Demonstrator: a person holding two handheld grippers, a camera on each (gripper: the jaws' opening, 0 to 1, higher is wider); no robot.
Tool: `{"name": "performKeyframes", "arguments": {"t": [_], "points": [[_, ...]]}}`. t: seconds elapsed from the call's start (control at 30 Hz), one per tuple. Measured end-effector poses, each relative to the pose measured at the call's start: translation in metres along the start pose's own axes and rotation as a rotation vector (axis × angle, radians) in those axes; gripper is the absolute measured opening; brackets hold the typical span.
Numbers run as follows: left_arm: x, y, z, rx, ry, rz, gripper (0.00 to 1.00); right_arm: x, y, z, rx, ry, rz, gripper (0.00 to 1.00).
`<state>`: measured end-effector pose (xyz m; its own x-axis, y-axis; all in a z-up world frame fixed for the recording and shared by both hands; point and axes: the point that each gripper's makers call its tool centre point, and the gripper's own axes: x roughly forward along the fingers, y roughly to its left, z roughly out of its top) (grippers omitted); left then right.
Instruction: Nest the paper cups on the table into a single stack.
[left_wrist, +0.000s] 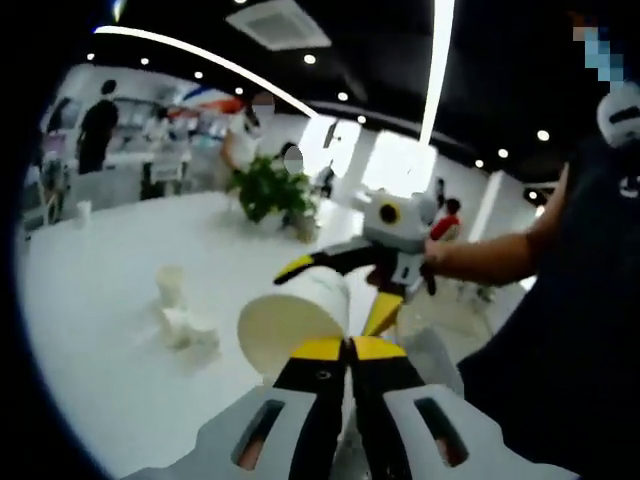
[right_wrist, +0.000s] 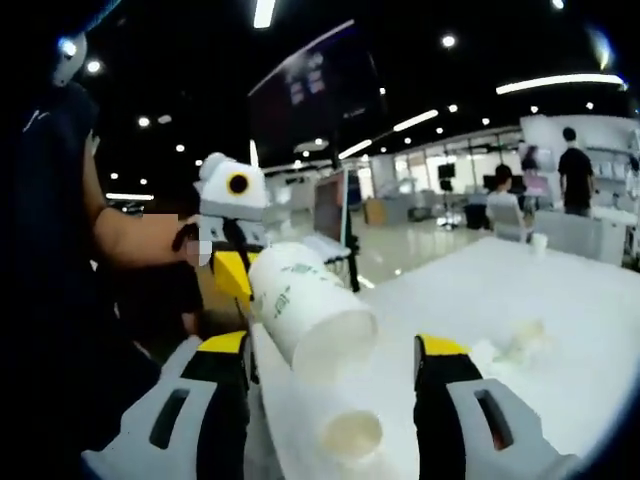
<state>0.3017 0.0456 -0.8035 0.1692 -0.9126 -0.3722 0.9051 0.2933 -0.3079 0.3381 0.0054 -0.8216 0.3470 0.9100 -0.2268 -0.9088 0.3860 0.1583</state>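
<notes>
Left gripper: we see the left gripper (left_wrist: 347, 350) with its yellow-tipped jaws pressed together on the rim of a white paper cup with green print (left_wrist: 297, 320); the cup's mouth faces the camera.
Held cup, right gripper view: the same cup (right_wrist: 308, 310) is lifted above the white tabletop (right_wrist: 520, 290), lying tilted with its base toward us, and the left gripper (right_wrist: 232, 272) grips its far end.
Right gripper: we see the right gripper (right_wrist: 330, 355) spread wide, jaws either side of the held cup and not touching it.
Second cup: a white paper cup (right_wrist: 350, 436) stands open-mouthed on the tabletop just below the held cup.
Other cups: pale cups (left_wrist: 185, 315) sit farther out on the tabletop (left_wrist: 120, 290); too blurred for a count.
Surroundings: a green potted plant (left_wrist: 268, 190) stands at the tabletop's far side.
</notes>
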Motion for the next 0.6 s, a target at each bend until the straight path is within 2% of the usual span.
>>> {"name": "performKeyframes", "arguments": {"t": [0.07,0.17,0.2,0.27,0.33,0.37,0.47,0.6], "points": [[0.002,-0.001,-0.003,0.037,0.073,0.000,0.00,-0.007,-0.010,-0.002,-0.013,0.012,-0.047,0.76],[0.005,-0.006,0.003,0.041,0.091,-0.027,0.00,-0.014,-0.019,-0.009,-0.010,0.033,-0.083,0.87],[0.005,-0.006,0.003,0.064,0.140,-0.028,0.00,-0.018,-0.023,-0.012,-0.008,0.042,-0.101,0.90],[0.005,-0.004,0.003,0.097,0.182,-0.011,0.00,-0.025,-0.028,-0.018,0.004,0.055,-0.131,0.96],[0.004,-0.001,0.001,0.132,0.267,0.014,0.00,-0.033,-0.034,-0.023,0.010,0.051,-0.157,0.99],[0.005,0.000,0.002,0.177,0.303,0.024,0.00,-0.037,-0.036,-0.028,0.014,0.056,-0.168,0.99],[0.005,0.002,0.004,0.248,0.391,0.057,0.00,-0.048,-0.041,-0.039,0.013,0.078,-0.194,0.98],[0.007,-0.001,0.006,0.318,0.511,0.061,0.00,-0.062,-0.045,-0.050,0.037,0.088,-0.231,1.00]]}}
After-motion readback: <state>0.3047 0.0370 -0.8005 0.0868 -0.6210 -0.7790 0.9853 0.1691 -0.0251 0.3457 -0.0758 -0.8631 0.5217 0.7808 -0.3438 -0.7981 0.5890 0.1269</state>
